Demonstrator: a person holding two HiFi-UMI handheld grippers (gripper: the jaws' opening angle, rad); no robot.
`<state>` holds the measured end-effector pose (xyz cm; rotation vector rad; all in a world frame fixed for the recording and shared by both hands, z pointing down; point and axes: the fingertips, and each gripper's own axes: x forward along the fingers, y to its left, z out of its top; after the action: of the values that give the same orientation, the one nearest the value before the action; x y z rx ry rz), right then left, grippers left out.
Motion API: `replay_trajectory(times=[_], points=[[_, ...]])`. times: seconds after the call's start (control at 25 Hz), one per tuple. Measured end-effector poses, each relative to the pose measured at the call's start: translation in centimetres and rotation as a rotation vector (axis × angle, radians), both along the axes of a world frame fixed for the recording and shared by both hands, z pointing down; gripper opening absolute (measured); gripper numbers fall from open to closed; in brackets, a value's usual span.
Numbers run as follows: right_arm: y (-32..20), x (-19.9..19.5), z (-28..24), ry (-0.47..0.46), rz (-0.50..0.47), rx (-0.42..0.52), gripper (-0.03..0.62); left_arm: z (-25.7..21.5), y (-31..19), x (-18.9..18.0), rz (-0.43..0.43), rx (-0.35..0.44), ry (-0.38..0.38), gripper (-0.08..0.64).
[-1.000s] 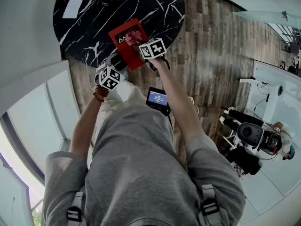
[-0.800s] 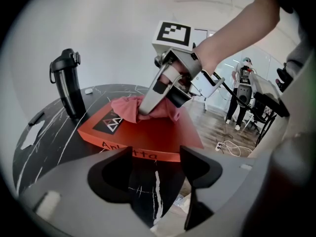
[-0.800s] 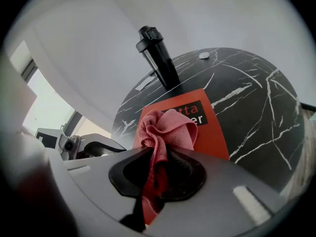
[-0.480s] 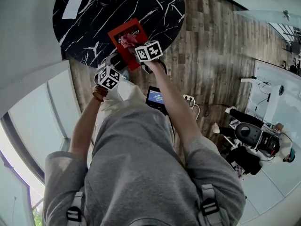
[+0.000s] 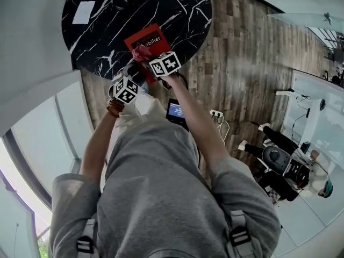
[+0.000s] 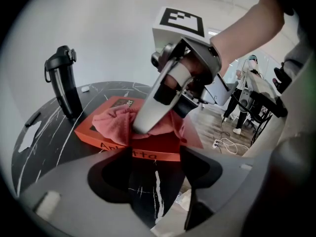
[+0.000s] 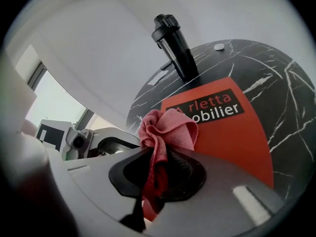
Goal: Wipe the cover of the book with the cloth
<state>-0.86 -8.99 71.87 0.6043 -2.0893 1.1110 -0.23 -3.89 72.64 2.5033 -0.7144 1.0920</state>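
**Book wipe: cloth on cover, right tongs clamped**

Book [image 5: 145, 41] lies flat on the round black marble desk [image 5: 183, 9], near the edge closest to the person. Red cover [image 7: 237, 142] faces up, white lettering partly visible. Pink cloth [image 7: 167, 126] is bunched on the cover, at the end nearest the person.

Right tongs [image 7: 160, 169] are closed tight on the cloth. A fold runs down between the jaws and the rest puffs out in front of the tips. In the left gripper view the right tongs come down at a slant onto the cloth, and the cloth touches the book.

Left tongs [image 6: 148, 164] are wide apart and hold nothing. Through the gap only desk surface and the book's spine edge show. They sit low at the desk edge, just beside the book; can't tell if they touch it.

Black bottle [image 7: 174, 42] stands upright on the desk beyond the book, apart from it. White card [image 5: 83, 9] lies at the far left of the desk, well apart.
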Motion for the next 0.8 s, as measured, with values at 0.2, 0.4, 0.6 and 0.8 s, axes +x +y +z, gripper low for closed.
replay_trajectory(times=[0.2, 0.4, 0.6, 0.8], points=[[0.8, -1.1, -0.1, -0.041, -0.006, -0.071, 0.060, 0.1, -0.1, -0.3, -0.024, -0.016, 0.016, 0.290], [1.6, -2.8, -3.1, -0.259, 0.035, -0.201, 0.060, 0.1, -0.3, -1.5, -0.055, -0.016, 0.017, 0.291], [-2.7, -0.3, -6.7, -0.271, 0.093, -0.006, 0.060, -0.3, -1.8, -3.3, -0.086, 0.000, 0.023, 0.293], [-9.2, 6.3, -6.3, -0.056, 0.232, 0.170, 0.060, -0.8, -4.1, -4.6, -0.106, 0.013, 0.033, 0.293]])
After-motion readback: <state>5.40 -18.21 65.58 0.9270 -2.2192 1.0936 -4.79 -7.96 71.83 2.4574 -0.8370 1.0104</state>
